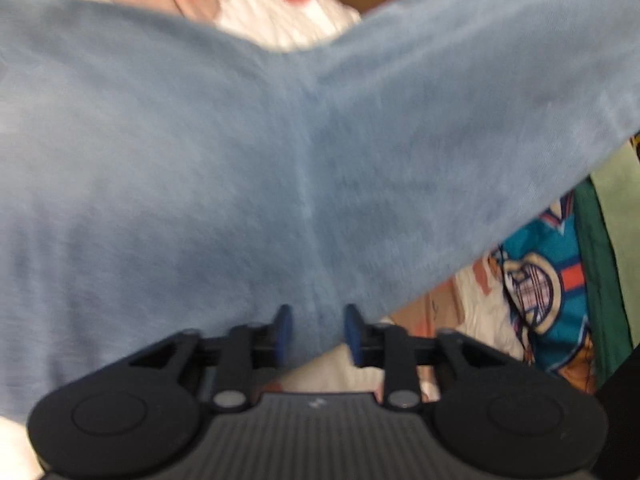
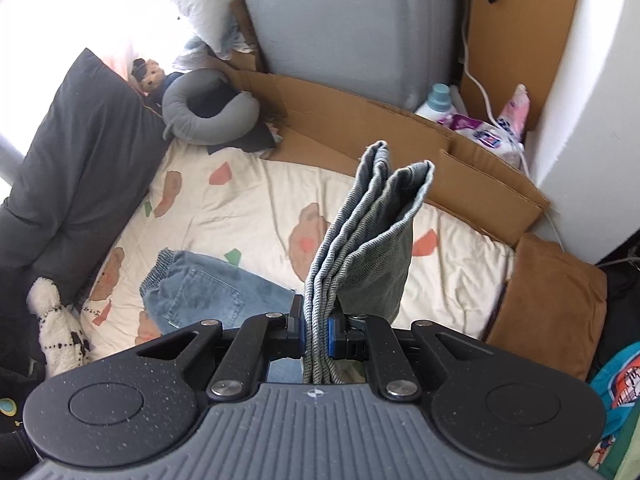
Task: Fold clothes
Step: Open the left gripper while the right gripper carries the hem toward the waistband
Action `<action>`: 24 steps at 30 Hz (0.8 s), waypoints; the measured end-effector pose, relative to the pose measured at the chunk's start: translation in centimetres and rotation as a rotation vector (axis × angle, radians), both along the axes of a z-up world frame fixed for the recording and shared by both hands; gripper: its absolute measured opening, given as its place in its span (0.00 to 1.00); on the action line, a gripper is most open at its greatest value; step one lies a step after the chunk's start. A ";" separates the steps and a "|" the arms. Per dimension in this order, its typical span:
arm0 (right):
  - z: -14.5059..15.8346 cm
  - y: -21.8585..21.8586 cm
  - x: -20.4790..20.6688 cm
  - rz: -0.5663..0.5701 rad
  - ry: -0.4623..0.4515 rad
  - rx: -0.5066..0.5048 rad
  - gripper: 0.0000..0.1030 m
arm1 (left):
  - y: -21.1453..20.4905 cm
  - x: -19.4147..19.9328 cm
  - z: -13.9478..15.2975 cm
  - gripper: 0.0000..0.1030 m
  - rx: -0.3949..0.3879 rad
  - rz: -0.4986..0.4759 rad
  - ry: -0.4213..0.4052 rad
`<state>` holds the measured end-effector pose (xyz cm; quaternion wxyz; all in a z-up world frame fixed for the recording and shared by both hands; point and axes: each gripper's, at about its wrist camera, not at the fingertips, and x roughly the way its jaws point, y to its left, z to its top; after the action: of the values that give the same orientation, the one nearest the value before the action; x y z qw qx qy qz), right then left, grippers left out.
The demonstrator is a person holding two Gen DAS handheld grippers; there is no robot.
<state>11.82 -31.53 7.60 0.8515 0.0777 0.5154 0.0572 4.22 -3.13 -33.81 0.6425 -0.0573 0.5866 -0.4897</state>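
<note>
Pale blue jeans (image 1: pixel 240 160) fill most of the left wrist view, blurred and spread close in front of the camera. My left gripper (image 1: pixel 318 330) is open, and the denim runs across the gap between its blue pads without being pinched. In the right wrist view my right gripper (image 2: pixel 316 332) is shut on a folded jeans leg (image 2: pixel 368 248), which stands up from the jaws in several layers. The elastic waist and back pocket of the jeans (image 2: pixel 200 284) lie on the cream patterned bed sheet (image 2: pixel 240 208) to the left of the gripper.
A dark cushion (image 2: pixel 80 168), a grey neck pillow (image 2: pixel 208 108) and a doll (image 2: pixel 148 76) sit at the bed's far left. Cardboard (image 2: pixel 360 128) lines the far edge, with bottles (image 2: pixel 436 100) behind. A brown cushion (image 2: pixel 552 300) lies right, a plush toy (image 2: pixel 56 328) left, a teal printed garment (image 1: pixel 548 272) near right.
</note>
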 end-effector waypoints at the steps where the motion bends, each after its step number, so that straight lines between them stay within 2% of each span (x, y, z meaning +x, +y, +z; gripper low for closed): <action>1: -0.1 0.6 0.2 0.008 -0.001 0.002 0.09 | 0.6 0.4 0.5 0.50 0.001 0.022 -0.019; 3: -0.7 1.9 0.5 0.022 0.007 0.011 0.09 | 1.7 1.4 1.3 0.51 0.000 0.067 -0.035; 7: -1.6 4.3 1.5 0.023 0.015 0.056 0.09 | 4.0 3.8 3.3 0.60 -0.019 0.157 -0.073; 16: -4.2 9.0 3.0 0.004 -0.003 0.154 0.09 | 8.3 7.1 6.1 0.60 -0.007 0.318 -0.114; 24: -6.2 11.5 5.0 0.025 0.032 0.171 0.09 | 12.8 7.2 6.7 0.60 -0.020 0.446 -0.128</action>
<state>16.78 -20.05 1.40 0.8326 0.1445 0.5233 0.1102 11.44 9.69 -27.09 0.7701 -0.1605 0.5127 -0.3440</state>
